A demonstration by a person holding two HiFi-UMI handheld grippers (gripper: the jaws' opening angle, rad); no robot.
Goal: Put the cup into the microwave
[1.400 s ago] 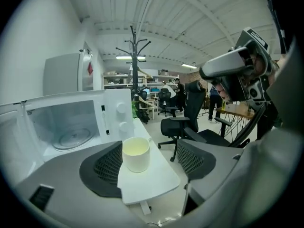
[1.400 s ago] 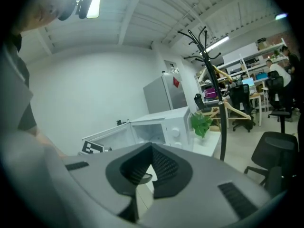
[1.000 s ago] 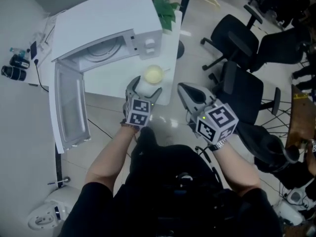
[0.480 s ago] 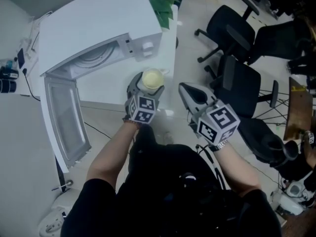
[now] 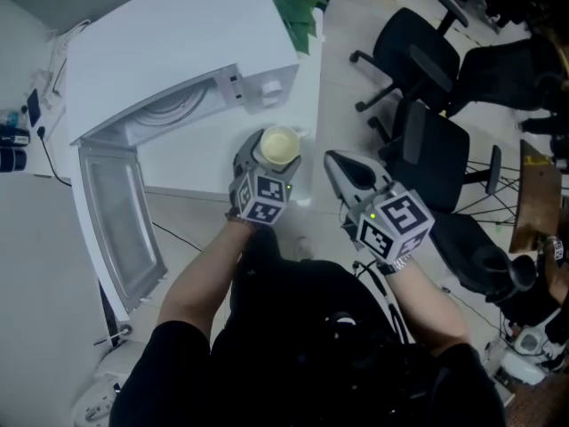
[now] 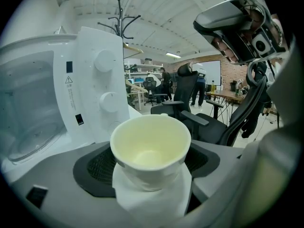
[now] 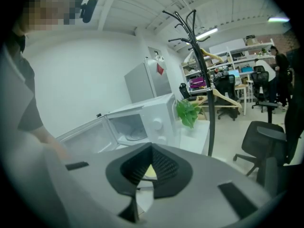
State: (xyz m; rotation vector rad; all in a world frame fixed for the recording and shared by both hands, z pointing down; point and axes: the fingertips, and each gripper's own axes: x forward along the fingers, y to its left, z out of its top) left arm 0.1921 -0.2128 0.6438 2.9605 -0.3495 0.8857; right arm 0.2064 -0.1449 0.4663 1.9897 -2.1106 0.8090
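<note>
The left gripper (image 5: 267, 158) has its jaws closed on the cup (image 5: 278, 147), gripping it low on its white sleeve, with the open mouth up. The cup is over the near edge of the counter (image 5: 204, 163), in front of the knobs (image 6: 105, 61) of the microwave (image 5: 178, 69) and right of its cavity. The door (image 5: 116, 212) hangs wide open on the left. The right gripper (image 5: 333, 158) is beside the left one, jaws together on nothing.

The cup looks thin, and its rim already seems a little out of round, so a harder squeeze could crush it, while a looser one could let it slide out of the sleeve. A move straight ahead would knock it against the control panel, since the cavity lies to the left. A tall carry could catch the rim on the top of the opening.

Against a second ago, the cup sits closer to the person and deeper in the jaws, and the microwave fills more of the head view
</note>
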